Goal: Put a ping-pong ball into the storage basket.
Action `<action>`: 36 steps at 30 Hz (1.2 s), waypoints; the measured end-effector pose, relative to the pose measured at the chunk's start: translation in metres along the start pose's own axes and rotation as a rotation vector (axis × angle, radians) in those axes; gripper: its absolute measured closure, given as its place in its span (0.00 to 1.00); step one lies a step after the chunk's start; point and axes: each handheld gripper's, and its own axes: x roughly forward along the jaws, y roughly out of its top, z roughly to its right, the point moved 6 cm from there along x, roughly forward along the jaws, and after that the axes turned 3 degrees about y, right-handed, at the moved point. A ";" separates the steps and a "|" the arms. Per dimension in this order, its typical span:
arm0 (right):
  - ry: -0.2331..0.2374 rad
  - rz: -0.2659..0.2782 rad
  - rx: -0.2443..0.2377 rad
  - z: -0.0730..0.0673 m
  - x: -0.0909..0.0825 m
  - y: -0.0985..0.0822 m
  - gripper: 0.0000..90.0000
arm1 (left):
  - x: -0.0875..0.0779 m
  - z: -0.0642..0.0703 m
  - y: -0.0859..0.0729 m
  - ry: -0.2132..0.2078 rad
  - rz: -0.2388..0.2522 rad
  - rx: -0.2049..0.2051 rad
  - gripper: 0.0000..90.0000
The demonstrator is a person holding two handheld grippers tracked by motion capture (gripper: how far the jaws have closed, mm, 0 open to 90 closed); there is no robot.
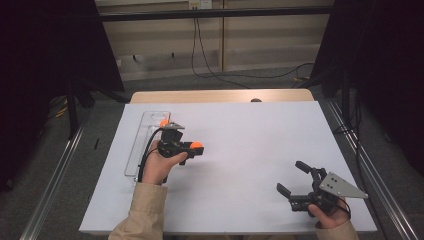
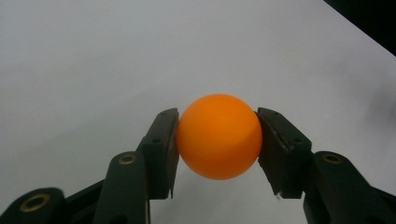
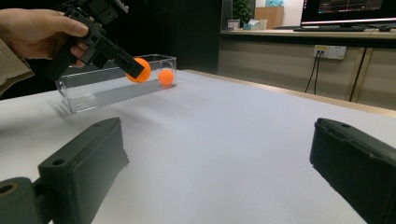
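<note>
My left gripper (image 1: 191, 148) (image 2: 217, 140) is shut on an orange ball (image 1: 197, 145) (image 2: 219, 136), with a pad pressing each side, a little above the white sheet (image 1: 240, 150). Just right of the clear long tray (image 1: 145, 145) (image 3: 107, 88) is where it hangs. A second orange ball (image 1: 163, 122) (image 3: 166, 77) lies inside the tray at its far end. In the right gripper view the left gripper (image 3: 133, 70) holds its ball (image 3: 141, 70) in front of the tray. My right gripper (image 1: 291, 176) (image 3: 217, 140) rests open near the front right of the sheet, with nothing between its jaws.
The white sheet covers most of a wooden table (image 1: 220, 96). Metal rails (image 1: 55, 175) run along both sides, with dark curtains behind. Cables (image 1: 210, 70) lie on the floor beyond the far edge.
</note>
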 end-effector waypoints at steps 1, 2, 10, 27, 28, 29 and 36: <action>0.000 0.000 0.000 0.000 0.000 0.000 0.03 | 0.000 0.000 0.000 0.003 0.004 -0.005 0.56; 0.000 0.000 0.000 0.000 0.000 0.000 0.03 | 0.000 -0.001 0.000 0.005 0.006 -0.003 0.56; 0.000 0.000 0.000 0.000 0.000 0.000 0.03 | -0.007 -0.005 0.001 0.006 0.013 -0.012 0.56; 0.000 0.000 0.000 0.000 0.000 0.000 0.03 | -0.017 -0.014 0.000 0.018 0.025 -0.022 0.56; 0.000 0.000 -0.001 0.000 0.000 0.000 0.03 | -0.018 -0.014 0.000 0.017 0.026 -0.026 0.56; 0.000 -0.001 -0.002 0.000 0.000 0.000 0.03 | -0.018 -0.014 0.000 0.019 0.028 -0.024 0.56; 0.000 0.000 -0.001 0.000 0.000 0.000 0.03 | -0.019 -0.016 -0.001 0.028 0.027 -0.023 0.56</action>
